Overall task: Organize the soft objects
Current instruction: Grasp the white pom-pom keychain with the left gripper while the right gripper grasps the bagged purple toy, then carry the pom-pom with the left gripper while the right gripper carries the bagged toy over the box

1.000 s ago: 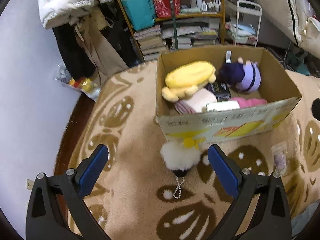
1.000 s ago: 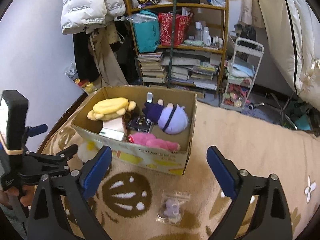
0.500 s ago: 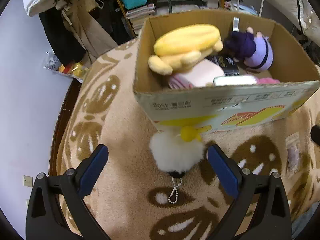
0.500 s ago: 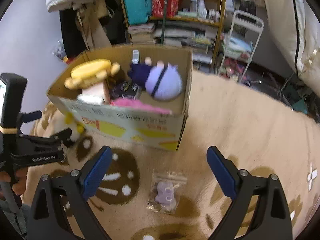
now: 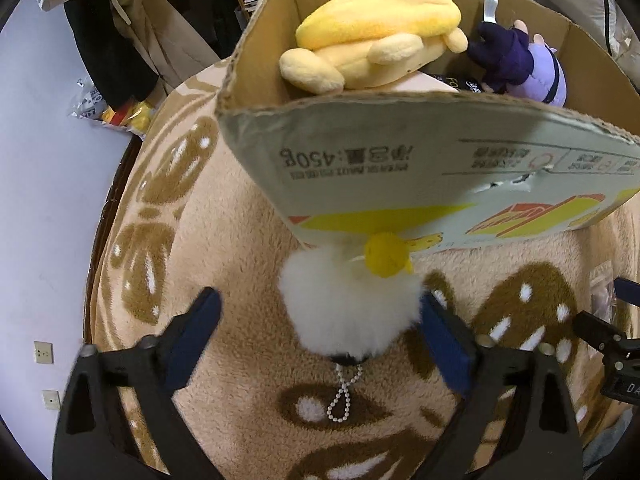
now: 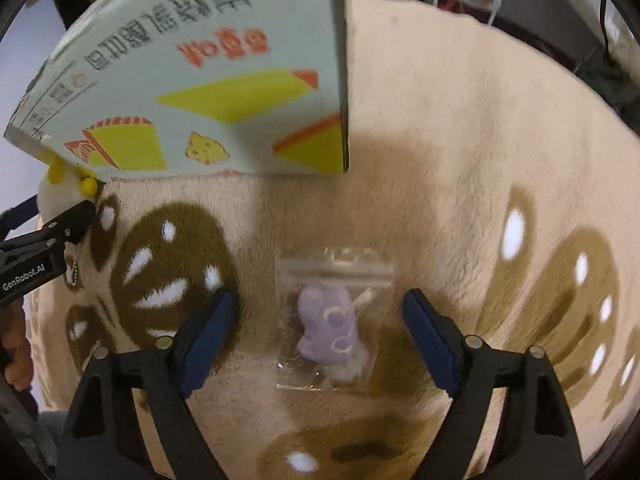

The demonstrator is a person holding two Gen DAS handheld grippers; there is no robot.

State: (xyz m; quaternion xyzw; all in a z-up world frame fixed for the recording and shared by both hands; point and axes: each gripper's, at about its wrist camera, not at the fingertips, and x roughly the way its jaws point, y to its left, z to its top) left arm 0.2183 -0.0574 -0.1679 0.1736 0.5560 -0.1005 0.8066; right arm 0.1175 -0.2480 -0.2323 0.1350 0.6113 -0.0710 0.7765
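The left gripper point(image 5: 320, 334) is closing around the fluffy white pompom keychain point(image 5: 349, 306) lying on the beige patterned rug point(image 5: 224, 264) against the printed cardboard box point(image 5: 400, 168); its right finger point(image 5: 442, 344) brushes the fur, not yet pinching. It may compress and slip, or its bead chain point(image 5: 343, 394) may snag. The right gripper point(image 6: 320, 330) is closing, ungripped, around the clear plastic bag holding a purple plush point(image 6: 330, 320); slick film could slide away.

The cardboard box point(image 5: 400, 152) hides most of the purple plush point(image 5: 520, 64) behind its wall.
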